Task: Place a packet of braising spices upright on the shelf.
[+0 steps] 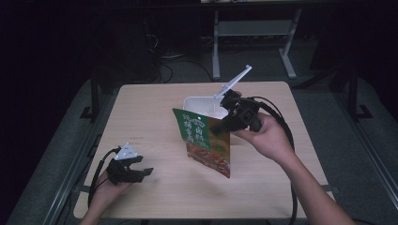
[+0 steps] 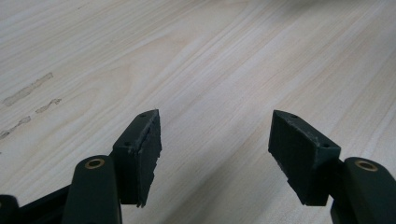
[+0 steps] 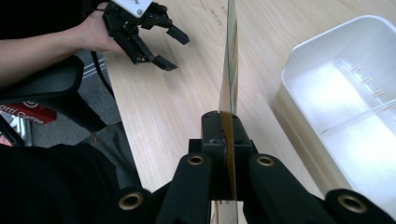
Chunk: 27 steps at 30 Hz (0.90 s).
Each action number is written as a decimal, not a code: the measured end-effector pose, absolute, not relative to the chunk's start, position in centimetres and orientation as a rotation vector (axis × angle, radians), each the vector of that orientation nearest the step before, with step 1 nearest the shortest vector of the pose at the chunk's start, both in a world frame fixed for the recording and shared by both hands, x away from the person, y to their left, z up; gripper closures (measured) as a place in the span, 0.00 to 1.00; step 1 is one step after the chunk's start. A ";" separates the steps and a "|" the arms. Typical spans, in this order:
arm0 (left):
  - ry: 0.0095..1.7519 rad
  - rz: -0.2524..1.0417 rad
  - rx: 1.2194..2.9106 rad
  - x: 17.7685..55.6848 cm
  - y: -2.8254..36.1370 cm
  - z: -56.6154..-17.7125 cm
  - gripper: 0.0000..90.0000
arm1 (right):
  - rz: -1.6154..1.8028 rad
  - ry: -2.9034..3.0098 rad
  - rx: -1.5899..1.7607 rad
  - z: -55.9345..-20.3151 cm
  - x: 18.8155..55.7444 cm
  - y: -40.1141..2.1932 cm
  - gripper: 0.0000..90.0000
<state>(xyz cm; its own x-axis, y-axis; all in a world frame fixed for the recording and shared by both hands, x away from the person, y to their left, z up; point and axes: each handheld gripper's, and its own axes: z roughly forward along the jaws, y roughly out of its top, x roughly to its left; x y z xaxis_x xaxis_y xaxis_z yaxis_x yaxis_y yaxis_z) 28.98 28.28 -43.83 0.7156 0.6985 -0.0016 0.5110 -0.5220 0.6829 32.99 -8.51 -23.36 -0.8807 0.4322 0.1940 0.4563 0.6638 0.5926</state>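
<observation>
Wooden table (image 1: pixel 155 117), right gripper (image 1: pixel 228 123) clenched on green packet (image 1: pixel 206 140) (beside white tub (image 1: pixel 199 104)), left gripper (image 1: pixel 143 166) released, 2 jaws apart.

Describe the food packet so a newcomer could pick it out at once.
On the pale wooden table, look just in front of the white plastic tub near the far edge. The flat packet hangs there, pinched at its edge by the right gripper. It is the one colourful thing: green on top, a reddish food picture below.
</observation>
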 end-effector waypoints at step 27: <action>0.925 0.360 2.211 29.0 28.7 -43.7 0.35 | -1.146 -2.867 -0.980 -19.6 37.6 -8.4 1.00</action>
<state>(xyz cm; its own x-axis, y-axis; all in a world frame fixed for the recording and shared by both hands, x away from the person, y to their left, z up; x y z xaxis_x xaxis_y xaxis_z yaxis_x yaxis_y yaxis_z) 29.03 28.68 -43.71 0.7062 0.7079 -0.0134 0.5125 -0.4980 0.6995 37.62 -8.36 -19.61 -0.8128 0.5686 0.1270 0.4994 0.5676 0.6545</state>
